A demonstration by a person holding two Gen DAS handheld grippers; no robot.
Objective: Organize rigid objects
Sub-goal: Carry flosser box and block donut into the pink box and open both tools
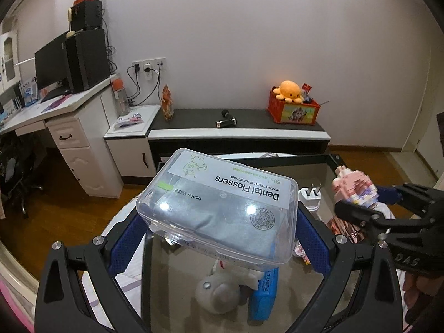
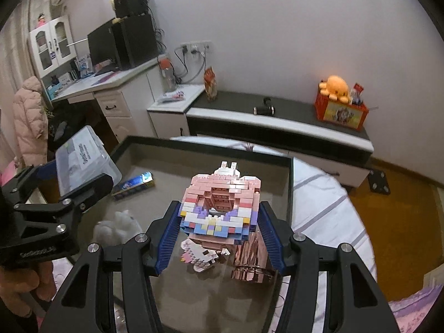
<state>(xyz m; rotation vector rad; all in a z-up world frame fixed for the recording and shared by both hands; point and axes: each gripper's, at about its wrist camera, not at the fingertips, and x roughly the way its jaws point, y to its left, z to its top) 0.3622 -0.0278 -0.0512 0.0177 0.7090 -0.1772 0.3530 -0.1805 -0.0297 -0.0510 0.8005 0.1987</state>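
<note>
My left gripper (image 1: 219, 230) is shut on a clear plastic Dental Flossers box (image 1: 219, 205) and holds it tilted above the glass table (image 1: 291, 172); the box also shows at the left of the right wrist view (image 2: 83, 158). My right gripper (image 2: 219, 222) is shut on a pink, white and purple brick-built figure (image 2: 222, 205) and holds it above the table; it shows at the right of the left wrist view (image 1: 358, 188).
On the table lie a grey and white plush toy (image 1: 222, 291), a blue box (image 1: 263, 297), a white plug adapter (image 1: 310, 197), a rose-gold holder (image 2: 249, 260), a small brick piece (image 2: 202, 258) and a blue tube box (image 2: 133, 186). A low cabinet (image 2: 277, 127) stands behind.
</note>
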